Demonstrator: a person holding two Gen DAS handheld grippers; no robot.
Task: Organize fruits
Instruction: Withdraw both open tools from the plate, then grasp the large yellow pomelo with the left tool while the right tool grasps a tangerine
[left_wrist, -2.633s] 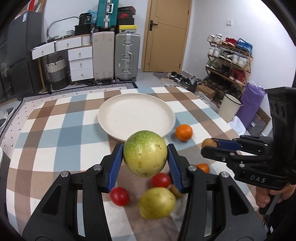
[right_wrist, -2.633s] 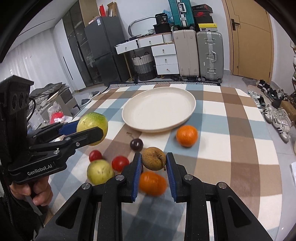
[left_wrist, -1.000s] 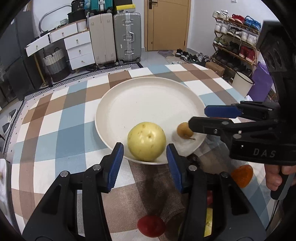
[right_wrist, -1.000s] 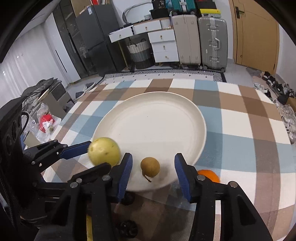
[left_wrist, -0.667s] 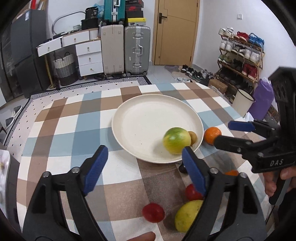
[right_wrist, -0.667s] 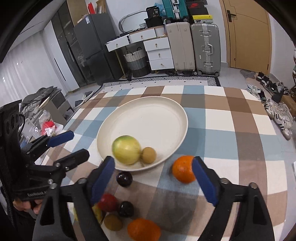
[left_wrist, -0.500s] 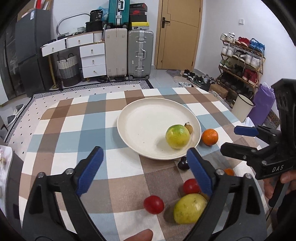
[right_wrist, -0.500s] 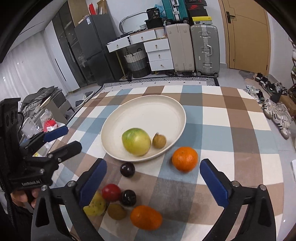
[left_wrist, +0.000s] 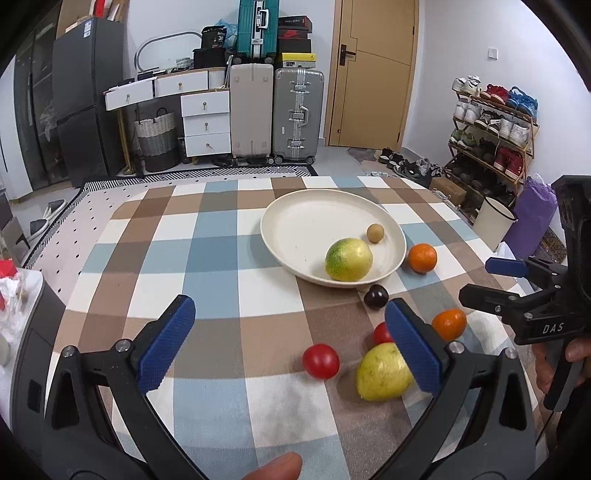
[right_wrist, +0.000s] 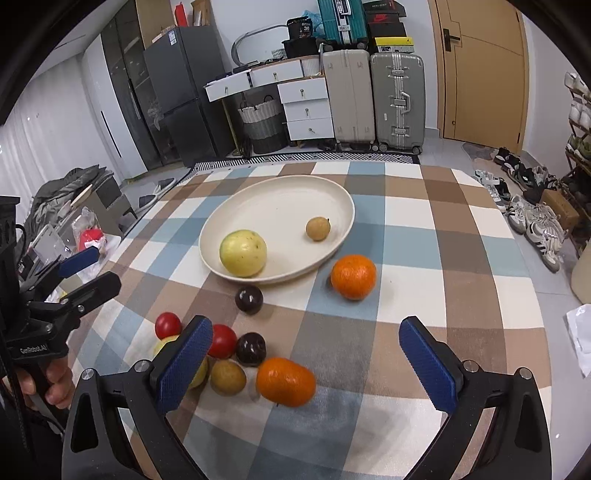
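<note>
A cream plate (left_wrist: 303, 218) (right_wrist: 280, 199) on the checked tablecloth holds a green-yellow fruit (left_wrist: 348, 259) (right_wrist: 242, 253) and a small brown fruit (left_wrist: 375, 233) (right_wrist: 317, 228). On the cloth in front lie an orange (left_wrist: 422, 257) (right_wrist: 353, 276), a second orange (left_wrist: 448, 324) (right_wrist: 286, 381), two red tomatoes (left_wrist: 320, 360) (right_wrist: 168, 325), dark plums (left_wrist: 376, 296) (right_wrist: 249, 299), a yellow fruit (left_wrist: 382, 371) and a brown fruit (right_wrist: 228, 376). My left gripper (left_wrist: 291, 343) is open and empty, back from the plate. My right gripper (right_wrist: 306, 363) is open and empty above the near fruits.
The right gripper's body (left_wrist: 535, 295) is at the right of the left wrist view; the left gripper's body (right_wrist: 55, 295) is at the left of the right wrist view. Suitcases (left_wrist: 277, 114), drawers and a shoe rack (left_wrist: 491, 136) stand beyond the table.
Both grippers let go of their fruits on the plate, opened wide and drew back toward me. The green-yellow fruit and small brown fruit now lie in the plate.
</note>
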